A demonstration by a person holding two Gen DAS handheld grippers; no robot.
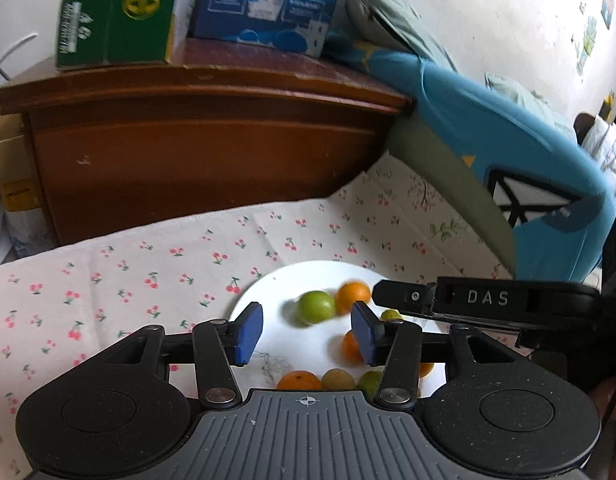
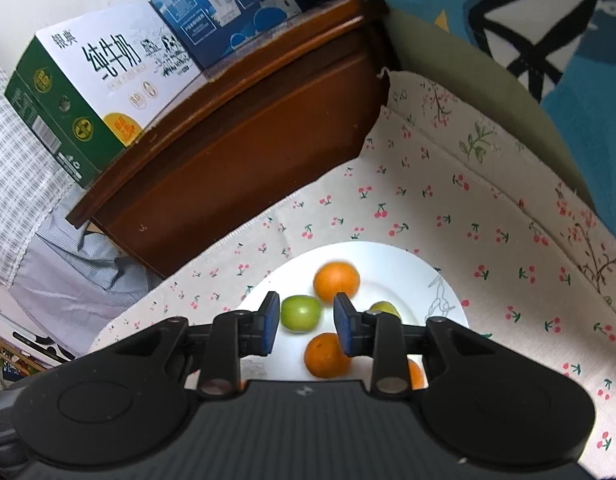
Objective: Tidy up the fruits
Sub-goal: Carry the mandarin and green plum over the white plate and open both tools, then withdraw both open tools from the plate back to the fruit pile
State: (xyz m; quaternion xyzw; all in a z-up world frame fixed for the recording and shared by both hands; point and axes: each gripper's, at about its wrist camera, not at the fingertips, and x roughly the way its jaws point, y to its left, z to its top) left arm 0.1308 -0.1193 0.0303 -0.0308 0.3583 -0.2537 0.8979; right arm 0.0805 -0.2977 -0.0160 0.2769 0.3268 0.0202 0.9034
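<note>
A: The left claw is spread and empty above the white plate; the right claw is spread around the green fruit.

B: A bad squeeze may roll it against the orange. Readable: "DAS" on the right claw's side, "纯牛奶" on the green box.

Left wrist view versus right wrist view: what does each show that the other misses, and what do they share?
Only the left wrist view shows the right gripper reaching in over the plate, plus more fruit at the plate's near edge, including an orange. Only the right wrist view shows the green milk box's white printed face. Both show the plate, the green fruit, the wooden cabinet and the cherry-print cloth.
</note>
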